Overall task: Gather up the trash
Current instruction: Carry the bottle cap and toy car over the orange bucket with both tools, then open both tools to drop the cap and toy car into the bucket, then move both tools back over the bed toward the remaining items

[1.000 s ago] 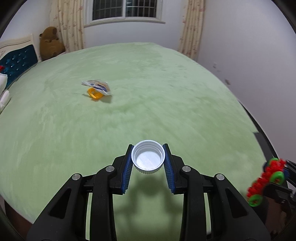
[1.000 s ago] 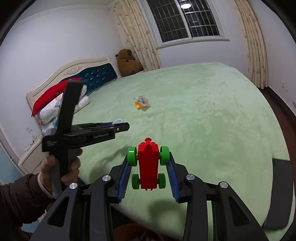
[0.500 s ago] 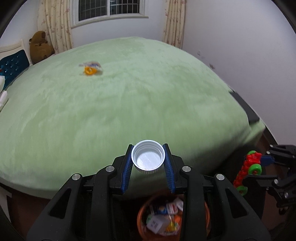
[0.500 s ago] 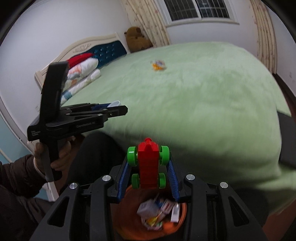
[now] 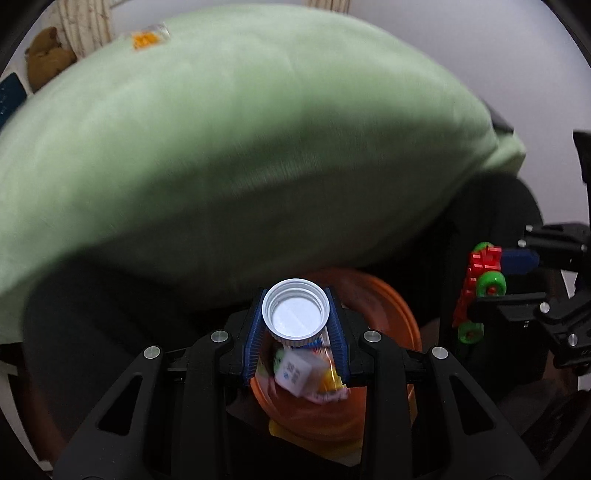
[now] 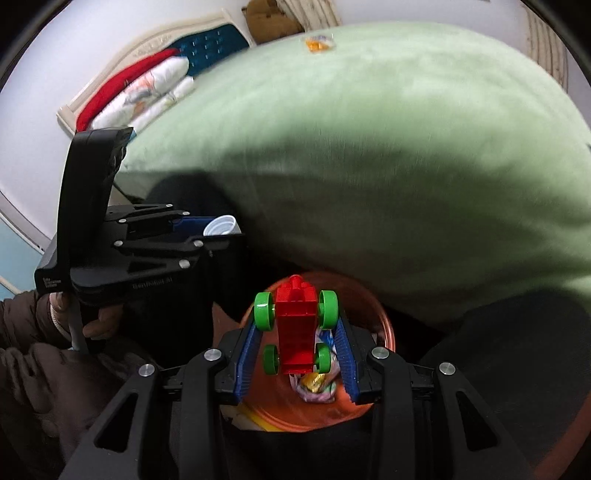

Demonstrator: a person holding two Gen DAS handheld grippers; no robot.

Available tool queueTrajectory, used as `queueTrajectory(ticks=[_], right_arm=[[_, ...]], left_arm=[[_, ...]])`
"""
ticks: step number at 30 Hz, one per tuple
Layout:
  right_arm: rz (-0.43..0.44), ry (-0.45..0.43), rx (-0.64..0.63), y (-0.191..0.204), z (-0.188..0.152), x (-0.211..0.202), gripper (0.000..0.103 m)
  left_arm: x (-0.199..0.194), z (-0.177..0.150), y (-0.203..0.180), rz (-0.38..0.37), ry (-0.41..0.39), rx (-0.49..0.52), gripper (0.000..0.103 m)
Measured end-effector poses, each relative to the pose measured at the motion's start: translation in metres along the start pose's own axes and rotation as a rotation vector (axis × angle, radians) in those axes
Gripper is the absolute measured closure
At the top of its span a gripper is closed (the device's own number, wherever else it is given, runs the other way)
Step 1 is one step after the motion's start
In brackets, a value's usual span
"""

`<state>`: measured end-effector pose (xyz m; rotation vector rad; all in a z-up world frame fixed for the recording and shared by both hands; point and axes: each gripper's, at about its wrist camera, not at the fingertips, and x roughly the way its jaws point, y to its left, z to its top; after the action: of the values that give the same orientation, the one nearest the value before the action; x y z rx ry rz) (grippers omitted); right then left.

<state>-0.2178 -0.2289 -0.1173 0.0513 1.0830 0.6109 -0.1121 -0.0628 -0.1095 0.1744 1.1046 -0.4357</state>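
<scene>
My left gripper (image 5: pixel 296 314) is shut on a white bottle cap (image 5: pixel 295 313) and holds it above an orange trash bin (image 5: pixel 384 295) with wrappers inside. My right gripper (image 6: pixel 296 325) is shut on a red toy car with green wheels (image 6: pixel 296 328), above the same bin (image 6: pixel 373 306). The car also shows at the right of the left wrist view (image 5: pixel 480 280). The cap also shows in the right wrist view (image 6: pixel 221 226). An orange wrapper (image 5: pixel 147 35) lies far off on the green bed; it also shows in the right wrist view (image 6: pixel 318 41).
The green bed (image 5: pixel 240 140) fills the upper view, its edge just beyond the bin. A brown teddy bear (image 5: pixel 48 61) sits at the far side. Pillows and a blue headboard (image 6: pixel 147 85) stand at the left. The floor around the bin is dark.
Both grippers have pulled back off the bed and tilted down. The orange bin has come under both of them. The cap and the toy car stay gripped.
</scene>
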Motion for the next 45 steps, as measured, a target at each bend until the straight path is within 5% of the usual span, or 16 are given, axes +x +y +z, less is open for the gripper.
queueTrajectory(ticks=[13, 16, 23, 36, 41, 45], right_arm=[[0.010, 0.137, 0.021, -0.006, -0.003, 0.044, 0.065], [0.001, 0.162, 0.027, -0.010, -0.004, 0.052, 0.045], [-0.001, 0.149, 0.014, -0.010, -0.002, 0.046, 0.045], [-0.014, -0.100, -0.006, -0.033, 0.058, -0.031, 0.045], [-0.045, -0.261, -0.081, -0.036, 0.126, -0.049, 0.035], [-0.002, -0.327, -0.110, -0.034, 0.196, -0.038, 0.035]], left_arm=[[0.039, -0.006, 0.002, -0.045, 0.151, -0.021, 0.072], [0.048, -0.004, -0.001, -0.048, 0.195, -0.025, 0.043], [0.051, -0.007, 0.000, -0.033, 0.207, 0.003, 0.038], [-0.014, 0.023, 0.009, 0.063, 0.004, 0.055, 0.037], [-0.057, 0.062, 0.039, 0.141, -0.202, 0.018, 0.020], [-0.068, 0.105, 0.079, 0.183, -0.323, -0.098, 0.019]])
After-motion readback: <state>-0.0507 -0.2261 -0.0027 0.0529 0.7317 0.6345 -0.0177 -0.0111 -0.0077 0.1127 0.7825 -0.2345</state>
